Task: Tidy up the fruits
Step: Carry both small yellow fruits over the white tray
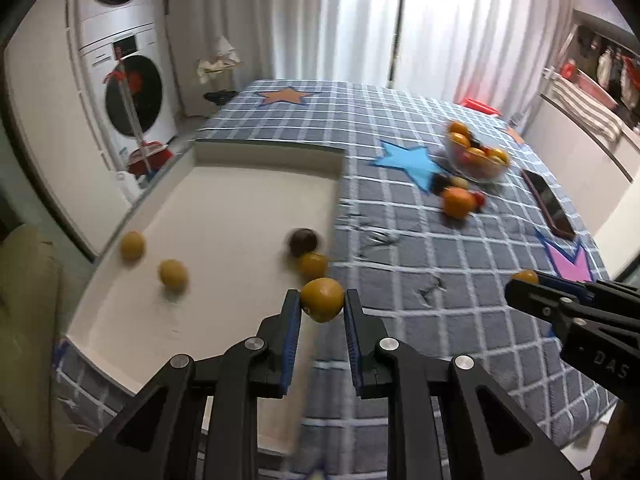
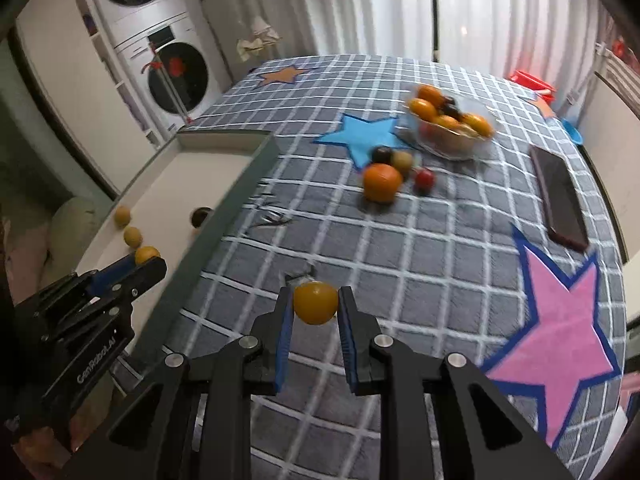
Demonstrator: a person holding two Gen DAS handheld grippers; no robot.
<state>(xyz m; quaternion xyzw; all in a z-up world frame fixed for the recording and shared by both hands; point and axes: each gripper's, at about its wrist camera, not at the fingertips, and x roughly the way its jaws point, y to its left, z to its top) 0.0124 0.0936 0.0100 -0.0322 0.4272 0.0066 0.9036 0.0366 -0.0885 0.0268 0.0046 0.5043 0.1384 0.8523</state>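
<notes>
Nearest the lens, the left gripper (image 1: 322, 300) pinched a yellow fruit (image 1: 322, 299) between its blue pads, fingers drawn in only as far as the fruit's width, carried over the near edge of the white tray (image 1: 224, 200), probably so it could be set down with the others. The right gripper (image 2: 316, 303) likewise clamped a second yellow fruit (image 2: 315, 302), held above the checked cloth (image 2: 420, 260) just beside the tray's grey rim, which suggested it was waiting its turn at the tray. Inside the tray lay three more yellow fruits (image 1: 173, 273) and a dark fruit (image 1: 303, 241), so the tray seemed to be the sorting spot for small fruit. Farther out on the cloth a large orange (image 2: 382, 182) sat with a small red fruit (image 2: 424, 178), a dark one and a pale one close around it, not yet sorted. Beyond them a glass bowl (image 2: 452, 148) held mixed oranges and darker fruit, next to a blue star patch (image 2: 360, 138). A dark phone (image 2: 560, 200) lay well apart to the right.
</notes>
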